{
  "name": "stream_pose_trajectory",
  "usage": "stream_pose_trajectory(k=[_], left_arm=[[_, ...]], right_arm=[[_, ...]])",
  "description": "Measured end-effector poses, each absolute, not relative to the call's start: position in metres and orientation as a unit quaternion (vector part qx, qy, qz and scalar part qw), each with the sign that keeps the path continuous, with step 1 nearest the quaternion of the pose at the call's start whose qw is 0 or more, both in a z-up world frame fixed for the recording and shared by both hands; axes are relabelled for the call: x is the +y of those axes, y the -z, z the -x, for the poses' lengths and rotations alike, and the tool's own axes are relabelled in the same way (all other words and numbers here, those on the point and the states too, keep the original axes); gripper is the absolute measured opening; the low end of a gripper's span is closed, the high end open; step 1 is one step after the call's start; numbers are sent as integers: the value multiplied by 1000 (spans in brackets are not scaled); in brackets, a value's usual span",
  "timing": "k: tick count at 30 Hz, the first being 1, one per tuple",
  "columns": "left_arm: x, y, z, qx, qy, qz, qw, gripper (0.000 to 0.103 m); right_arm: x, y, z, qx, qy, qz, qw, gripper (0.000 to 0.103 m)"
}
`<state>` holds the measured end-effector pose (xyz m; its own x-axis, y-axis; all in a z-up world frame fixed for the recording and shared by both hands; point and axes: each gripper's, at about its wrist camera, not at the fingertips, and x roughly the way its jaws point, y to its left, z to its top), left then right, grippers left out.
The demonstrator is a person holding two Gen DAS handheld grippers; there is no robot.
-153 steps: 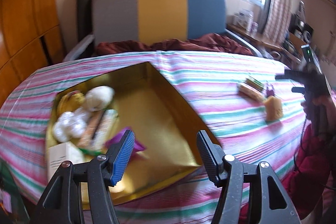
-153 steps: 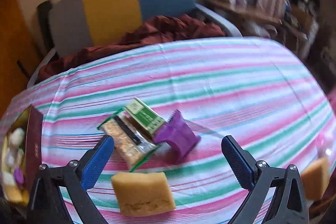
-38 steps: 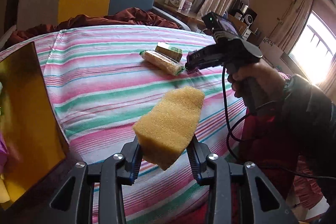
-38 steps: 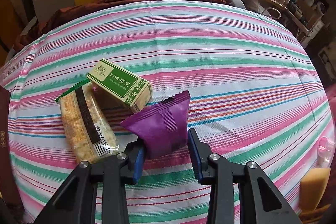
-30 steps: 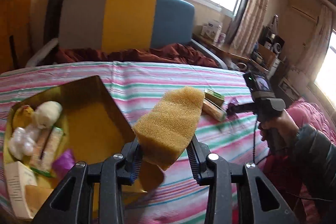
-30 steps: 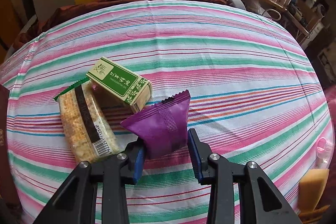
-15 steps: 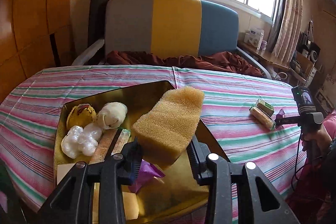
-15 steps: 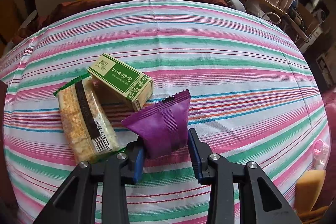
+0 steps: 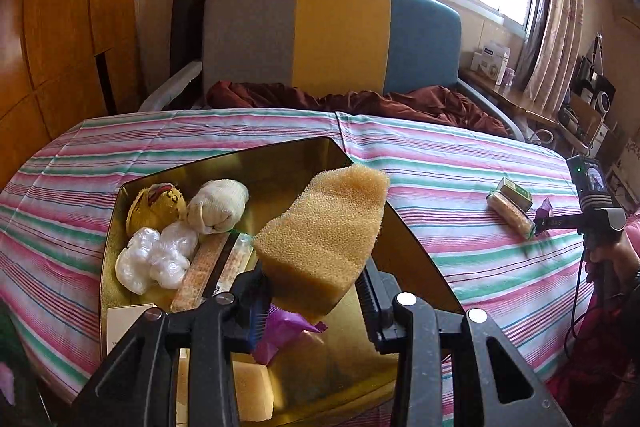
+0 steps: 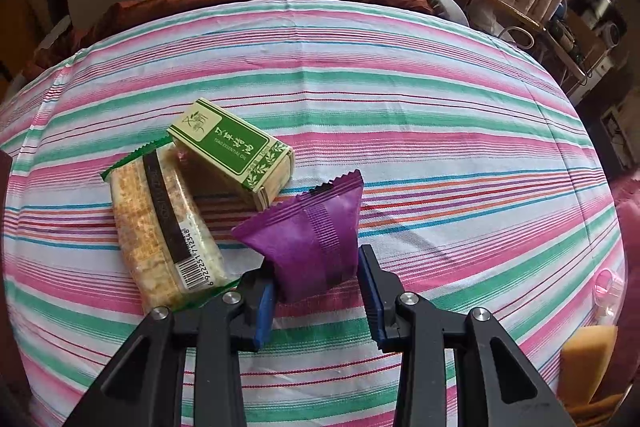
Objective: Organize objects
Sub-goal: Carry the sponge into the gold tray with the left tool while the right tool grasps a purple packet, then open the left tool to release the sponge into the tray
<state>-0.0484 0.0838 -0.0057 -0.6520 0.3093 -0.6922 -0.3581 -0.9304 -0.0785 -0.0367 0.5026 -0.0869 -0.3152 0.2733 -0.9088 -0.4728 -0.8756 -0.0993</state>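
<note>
My left gripper (image 9: 314,301) is shut on a yellow sponge (image 9: 324,235) and holds it above the gold box (image 9: 416,251). The box holds a yellow ball, a white ball (image 9: 218,205), plastic wraps, cracker packs, a purple packet (image 9: 282,333) and another sponge (image 9: 250,397). My right gripper (image 10: 316,291) is shut on a purple snack packet (image 10: 310,231) just above the striped cloth. Beside it lie a green box (image 10: 232,151) and a cracker pack (image 10: 164,227). The right gripper also shows in the left wrist view (image 9: 538,225).
The striped tablecloth (image 10: 440,131) covers a round table. A grey, yellow and blue chair (image 9: 332,39) with a maroon cloth stands behind it. A sponge piece (image 10: 584,359) and a pink ring (image 10: 608,287) lie at the right edge. Shelves with clutter stand at the far right.
My left gripper has swung left with the sponge from above the cloth to above the gold box. My right gripper stays shut on the purple packet, nearly still.
</note>
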Motion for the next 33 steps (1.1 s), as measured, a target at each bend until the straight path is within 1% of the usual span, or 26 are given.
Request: stream_pose_trajectory(k=[10,18,21,24,26,28,33], left_arm=[[84,14,65,24,-896,402,188,38],[81,40,131,-23,-856,487,170,39],[82,52,153,-19,-851,503,148,41],[77,62,171,-45,-839,524,137,47],[73,62,174,-50,-840,523,136,57],[72,59,173,-46,-845,515,138,63],[65,50,160,-39,-859,495,126,63]], right_arm=[[502,87,37,93,-805,538,231,38],[503,87,37,97,-805,538,231,38],[504,87,37,98,-805,538,230,38],[503,87,37,99,-805,538,231,38],[505,87,37,101,-805,538,230,38],[506,87,38,101,-805,538,229,38],[506,87,40,100,-805,538,230,38]])
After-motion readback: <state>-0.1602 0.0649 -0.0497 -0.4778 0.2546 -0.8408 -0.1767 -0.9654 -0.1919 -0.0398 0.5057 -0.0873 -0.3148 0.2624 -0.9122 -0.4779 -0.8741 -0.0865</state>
